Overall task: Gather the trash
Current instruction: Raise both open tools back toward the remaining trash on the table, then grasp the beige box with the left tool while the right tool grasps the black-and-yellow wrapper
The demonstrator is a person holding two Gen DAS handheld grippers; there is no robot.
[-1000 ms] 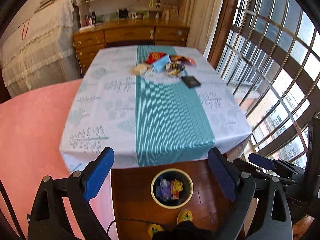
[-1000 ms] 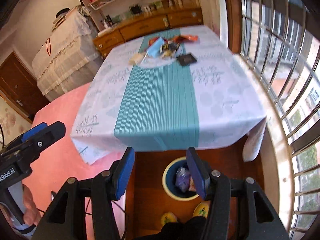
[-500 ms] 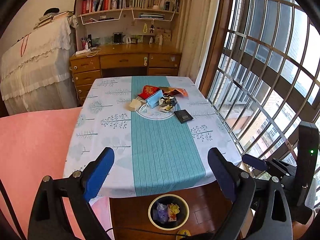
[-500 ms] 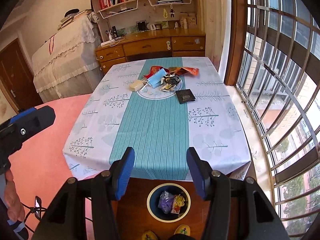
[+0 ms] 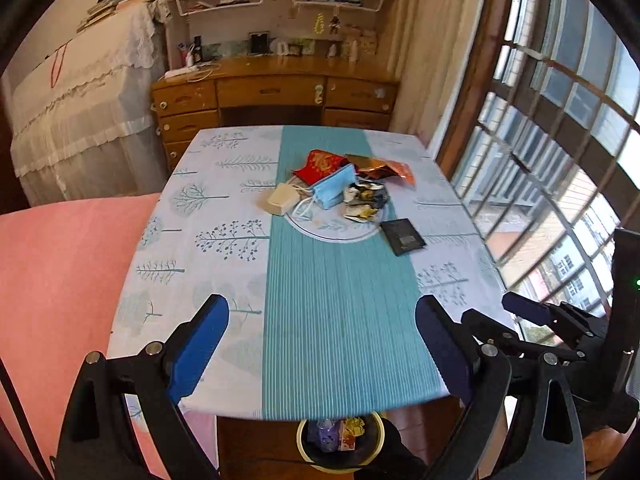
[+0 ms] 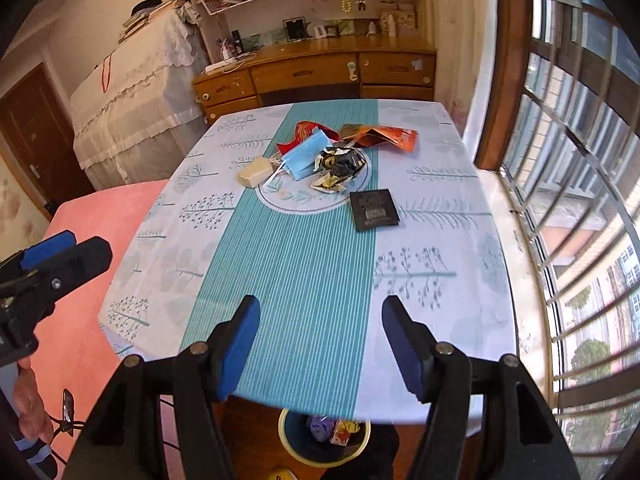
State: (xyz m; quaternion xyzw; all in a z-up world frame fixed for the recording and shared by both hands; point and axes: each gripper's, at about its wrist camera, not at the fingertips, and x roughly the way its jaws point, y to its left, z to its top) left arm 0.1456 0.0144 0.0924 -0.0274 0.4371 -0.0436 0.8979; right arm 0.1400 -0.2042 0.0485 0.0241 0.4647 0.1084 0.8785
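Observation:
A pile of trash lies at the far middle of the table (image 5: 224,248): a blue face mask (image 5: 334,186) (image 6: 304,156), a red packet (image 5: 320,164), an orange wrapper (image 5: 394,170) (image 6: 384,136), crumpled dark wrappers (image 5: 366,200) (image 6: 338,164), a cream block (image 5: 282,199) (image 6: 256,172) and a flat black packet (image 5: 402,237) (image 6: 374,210). A yellow-rimmed bin (image 5: 340,440) (image 6: 324,438) holding wrappers stands on the floor under the near table edge. My left gripper (image 5: 320,354) and right gripper (image 6: 320,348) are both open and empty, above the near edge.
A pink bed (image 5: 60,280) lies to the left of the table. A barred window (image 5: 560,160) runs along the right. A wooden desk (image 5: 276,96) with shelves stands behind the table. A covered appliance (image 5: 80,112) stands at the back left.
Both grippers have risen and moved forward over the table's near edge. The view tilted up, so the bin slid to the bottom of both views. Both stayed open.

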